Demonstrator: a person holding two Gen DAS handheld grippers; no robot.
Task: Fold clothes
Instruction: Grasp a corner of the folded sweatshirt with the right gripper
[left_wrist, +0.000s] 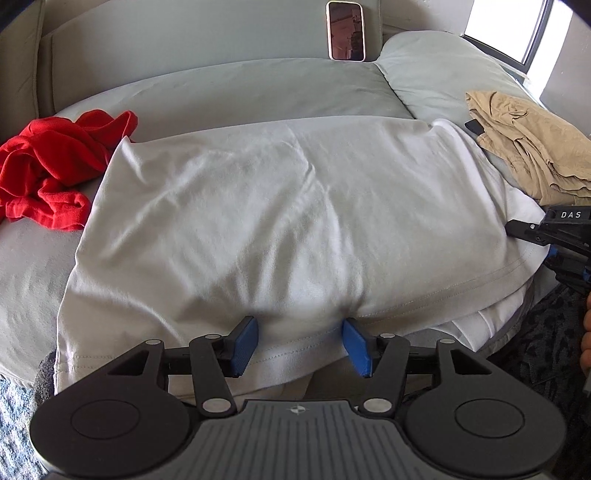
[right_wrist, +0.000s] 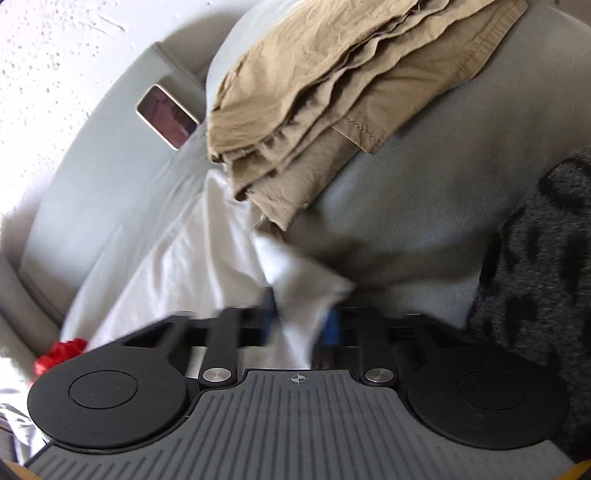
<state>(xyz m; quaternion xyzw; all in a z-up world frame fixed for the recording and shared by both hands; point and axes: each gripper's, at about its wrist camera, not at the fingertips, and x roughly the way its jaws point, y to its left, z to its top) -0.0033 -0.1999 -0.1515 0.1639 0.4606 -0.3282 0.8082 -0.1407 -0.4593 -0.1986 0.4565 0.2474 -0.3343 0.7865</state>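
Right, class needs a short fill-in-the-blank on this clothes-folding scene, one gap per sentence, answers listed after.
1. The crumpled garment left of the white shirt is ____.
2. The folded ____ clothes lie on a pillow.
3. A ____ leans against the sofa back.
4. The right gripper pinches ____ fabric.

Answers: red; tan; phone; white

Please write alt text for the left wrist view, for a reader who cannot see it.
The open left gripper straddles the near hem of a white T-shirt spread on a grey sofa. A crumpled red garment lies left, folded tan clothes right, a phone behind.
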